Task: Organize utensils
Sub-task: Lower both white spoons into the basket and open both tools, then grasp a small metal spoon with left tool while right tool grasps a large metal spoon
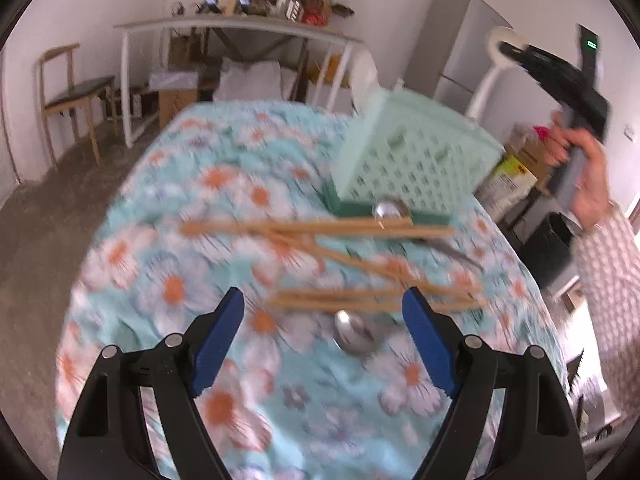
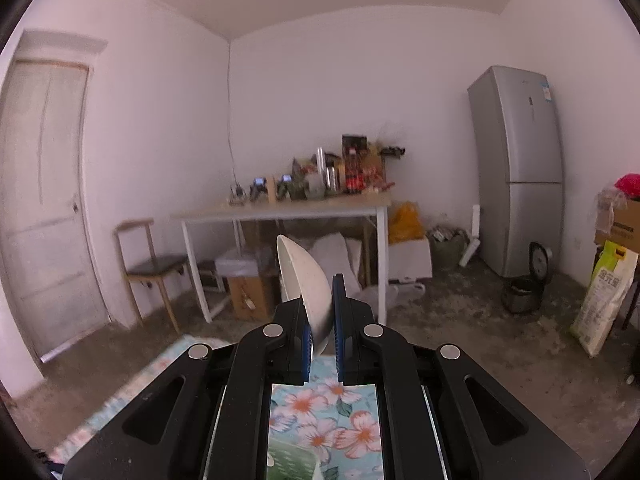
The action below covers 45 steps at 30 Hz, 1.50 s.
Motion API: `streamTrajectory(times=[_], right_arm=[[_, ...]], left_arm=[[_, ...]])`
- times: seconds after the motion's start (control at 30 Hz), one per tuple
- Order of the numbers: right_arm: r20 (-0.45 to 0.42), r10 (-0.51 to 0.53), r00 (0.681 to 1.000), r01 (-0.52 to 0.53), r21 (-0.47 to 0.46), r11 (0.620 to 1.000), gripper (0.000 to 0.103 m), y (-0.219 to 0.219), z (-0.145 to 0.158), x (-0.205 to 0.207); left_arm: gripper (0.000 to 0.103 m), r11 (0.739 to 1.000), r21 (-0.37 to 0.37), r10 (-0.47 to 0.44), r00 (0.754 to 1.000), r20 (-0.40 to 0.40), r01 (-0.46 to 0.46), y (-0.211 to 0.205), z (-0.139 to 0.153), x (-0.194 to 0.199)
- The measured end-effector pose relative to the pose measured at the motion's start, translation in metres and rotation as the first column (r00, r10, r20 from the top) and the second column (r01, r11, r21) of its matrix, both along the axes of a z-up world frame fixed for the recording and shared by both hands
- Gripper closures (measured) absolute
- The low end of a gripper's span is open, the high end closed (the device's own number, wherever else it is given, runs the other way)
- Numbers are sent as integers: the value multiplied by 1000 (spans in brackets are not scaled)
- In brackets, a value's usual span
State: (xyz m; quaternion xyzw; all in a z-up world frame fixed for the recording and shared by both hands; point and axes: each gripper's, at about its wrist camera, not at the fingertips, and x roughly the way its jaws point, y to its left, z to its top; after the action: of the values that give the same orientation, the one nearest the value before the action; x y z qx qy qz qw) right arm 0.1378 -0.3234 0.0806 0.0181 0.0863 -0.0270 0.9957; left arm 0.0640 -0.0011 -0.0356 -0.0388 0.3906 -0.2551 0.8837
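Utensils: thin wooden chopsticks (image 1: 320, 228) lay scattered across the middle of the table, with a second pair (image 1: 360, 300) nearer; a shiny metal spoon (image 1: 356, 334) lay just near of that pair, and another metal spoon (image 1: 386, 209) rested by the holder's base.
Held piece: a white ceramic soup spoon (image 2: 306, 280) stood up between the right gripper's fingers, raised well above the table.
Holder: a pale mint-green perforated plastic utensil basket (image 1: 416, 152) stood on a darker green tray (image 1: 352, 208) at the far right of the table.
Right gripper (image 2: 321, 320): pressed together on the white spoon's handle, pinching it.
Left gripper (image 1: 323, 316): spread wide, holding nothing, hovering over the near chopsticks and spoon.
Table: a light-blue cloth with orange-and-white flowers (image 1: 180, 240) covered it.
Progress: early, as I judged it; only one spoon was in hand, while the chopsticks and both metal spoons were left loose; whether anything sat inside the basket could not be told.
Writing: a yellow-green sack (image 2: 604, 296) at the far right carried printed characters too blurred to read; the tall grey fridge (image 2: 520, 168) bore a small illegible sticker.
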Motion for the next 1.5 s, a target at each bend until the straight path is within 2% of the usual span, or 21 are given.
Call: streamTrajectory(times=[0.2, 0.27, 0.3, 0.33, 0.4, 0.5, 0.63, 0.73, 0.87, 1.03, 1.2, 1.33, 1.5], right_arm=[[-81, -15, 997, 13, -20, 1000, 94, 4, -37, 8], [-114, -2, 993, 1, -9, 1000, 83, 3, -45, 1], [-121, -2, 993, 1, -7, 1000, 70, 2, -46, -6], [-118, -2, 993, 1, -4, 1000, 63, 2, -45, -12], [-106, 12, 994, -12, 4, 1000, 44, 3, -39, -25], [-77, 27, 997, -26, 13, 1000, 29, 2, -25, -45], [-36, 44, 998, -41, 76, 996, 24, -8, -10, -69], [-37, 66, 997, -59, 162, 985, 24, -16, -13, -87], [-134, 127, 983, -85, 285, 955, 24, -15, -43, -101], [-278, 218, 935, -102, 378, 920, 24, 5, -94, -119], [-374, 264, 889, -86, 431, 898, 24, 18, -131, -128], [-368, 275, 888, -91, 445, 891, 24, 16, -133, -129], [-356, 303, 884, -116, 461, 880, 24, 14, -137, -127]], left_arm=[[24, 1000, -8, -23, 999, -31, 22, -11, -12, -3], [24, 1000, -10, -18, 999, -34, 18, -10, -12, 1], [24, 1000, -13, -15, 999, -35, 15, -10, -12, 1], [24, 1000, -15, -13, 999, -37, 13, -9, -12, 2], [24, 1000, -21, -10, 999, -44, 9, -8, -14, 2], [24, 1000, -27, -7, 999, -52, 6, -8, -16, 3], [24, 1000, -28, -5, 999, -51, 4, -8, -16, 4], [24, 1000, -28, 0, 999, -54, -1, -8, -18, 4], [24, 1000, -25, 3, 998, -60, -4, -9, -18, 3], [24, 999, -51, -20, 997, -77, 16, -8, -19, -2], [32, 991, -127, -69, 986, -152, 50, -10, -24, 1], [42, 984, -175, -68, 973, -220, 29, -10, -34, 6], [56, 963, -262, -13, 955, -297, -68, 1, -51, 17]])
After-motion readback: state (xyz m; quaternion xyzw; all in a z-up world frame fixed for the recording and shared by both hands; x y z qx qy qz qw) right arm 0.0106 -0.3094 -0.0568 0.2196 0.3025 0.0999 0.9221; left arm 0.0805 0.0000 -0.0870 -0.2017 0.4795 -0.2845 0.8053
